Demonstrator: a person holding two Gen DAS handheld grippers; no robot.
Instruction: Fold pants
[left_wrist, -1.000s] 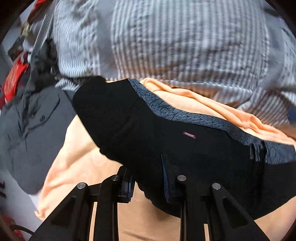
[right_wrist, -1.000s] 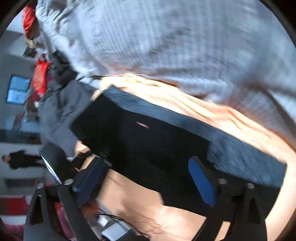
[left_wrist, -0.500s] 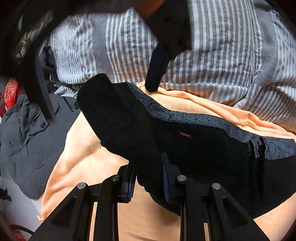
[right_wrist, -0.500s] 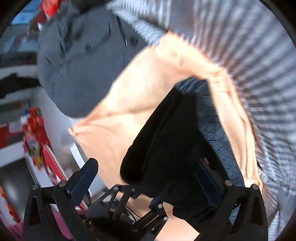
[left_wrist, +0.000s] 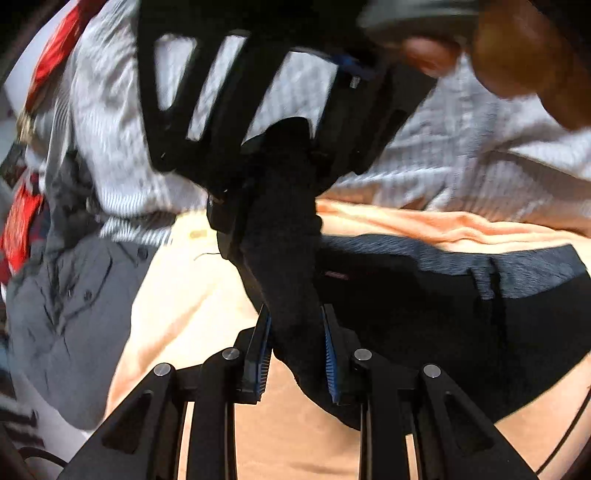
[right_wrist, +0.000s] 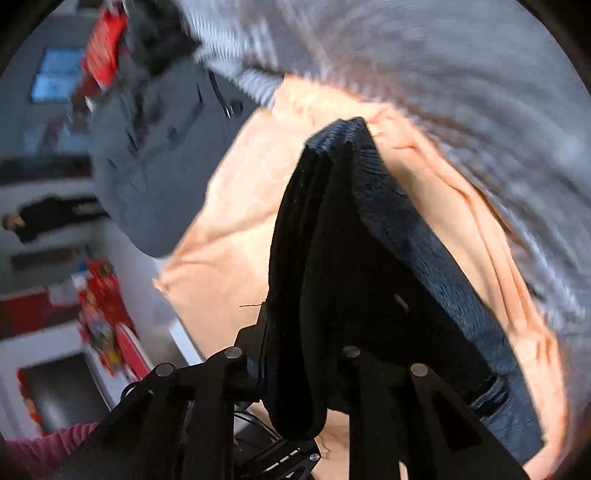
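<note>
Striped bedding (left_wrist: 461, 147) carries an orange cloth (left_wrist: 184, 295) where the black pants (left_wrist: 424, 314) lie, waistband flat. Both tools pinch the same bunched end: the left gripper (left_wrist: 295, 347) and the right gripper (right_wrist: 295, 354) each clamp thick fabric. By the look, 1 fold is underway; laying and flattening it remain.

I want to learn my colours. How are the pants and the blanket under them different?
The pants are black with a speckled grey waistband; the blanket is plain peach. The pants are bunched and pinched by the left gripper and right gripper; the blanket lies spread out, ungripped. Both are soft cloth.
</note>
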